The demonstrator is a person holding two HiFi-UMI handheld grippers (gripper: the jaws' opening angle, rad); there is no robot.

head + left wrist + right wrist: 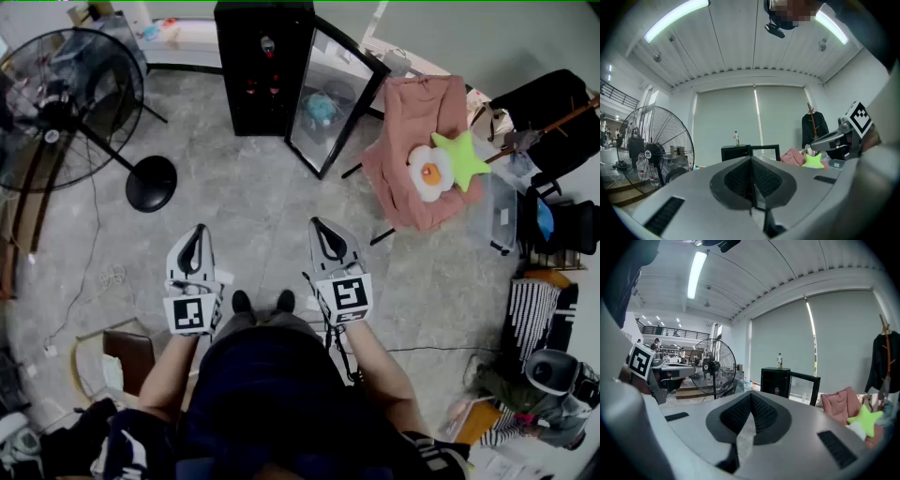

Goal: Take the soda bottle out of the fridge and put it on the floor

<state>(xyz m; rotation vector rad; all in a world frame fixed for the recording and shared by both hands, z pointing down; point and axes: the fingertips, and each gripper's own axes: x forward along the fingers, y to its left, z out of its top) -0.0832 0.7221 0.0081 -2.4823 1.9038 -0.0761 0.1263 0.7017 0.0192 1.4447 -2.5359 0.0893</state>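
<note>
The black mini fridge (262, 66) stands on the floor ahead of me with its glass door (333, 98) swung open to the right. Small red items (776, 391) show inside it, too small to tell apart. A clear bottle (736, 138) stands upright on the fridge's top (779, 360). My left gripper (194, 236) and right gripper (323, 230) are held side by side above my feet, well short of the fridge. Both are shut with nothing between the jaws, as their own views show (751, 159) (751, 394).
A big standing fan (66, 103) with a round black base (150, 183) is at the left. A chair draped in pink cloth (422, 150) with a green star and a fried-egg plush sits right of the fridge door. Boxes, bags and clothing crowd the right side (539, 309).
</note>
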